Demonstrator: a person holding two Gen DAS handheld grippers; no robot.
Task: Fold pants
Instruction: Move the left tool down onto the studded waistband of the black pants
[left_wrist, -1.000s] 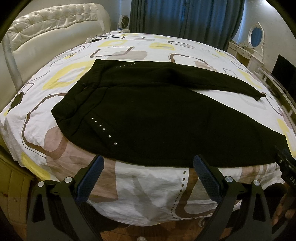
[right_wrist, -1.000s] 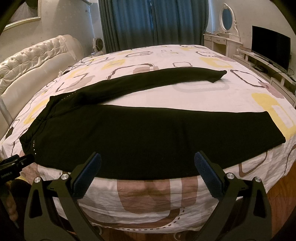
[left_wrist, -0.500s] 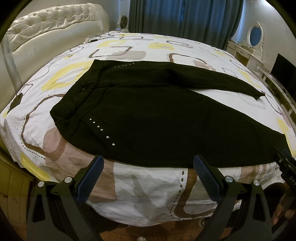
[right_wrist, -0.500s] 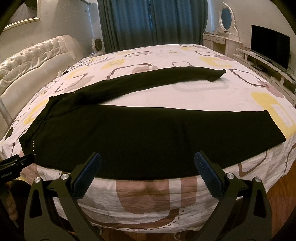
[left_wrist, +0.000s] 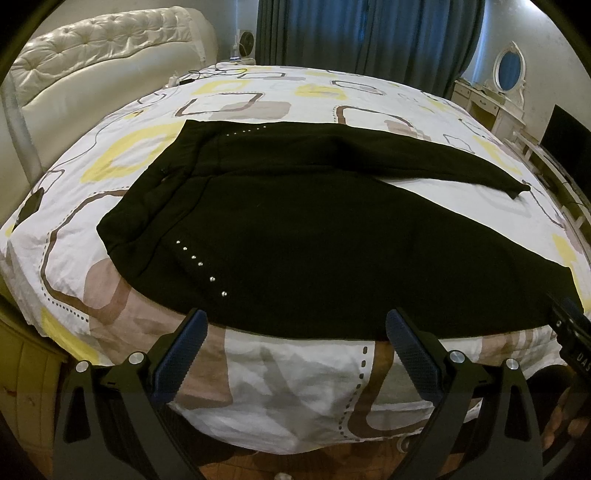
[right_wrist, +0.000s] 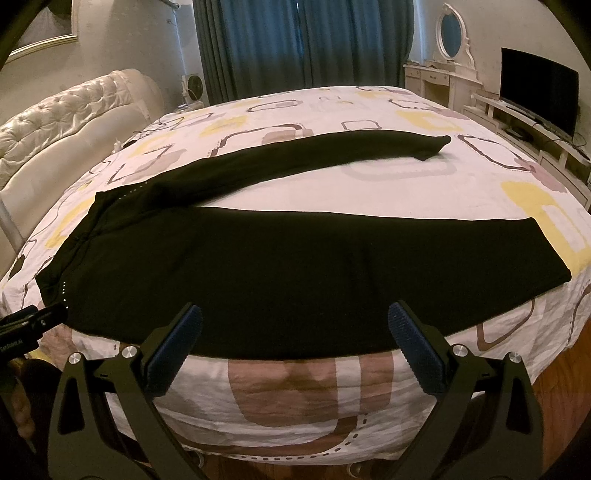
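Black pants lie spread flat on the bed, waistband to the left, both legs running right in a V; they also show in the right wrist view. Small silver studs line the near hip. The near leg lies along the bed's front edge, the far leg angles away. My left gripper is open and empty, just short of the near hem at the hip. My right gripper is open and empty, in front of the near leg's middle. Neither touches the cloth.
The bed has a white sheet with yellow and brown shapes. A tufted headboard stands at the left. A dresser with mirror and a TV stand at the right. Blue curtains hang behind.
Both grippers have crept slightly toward the bed; the pants sit a little higher in the left wrist view. Nothing was grasped.
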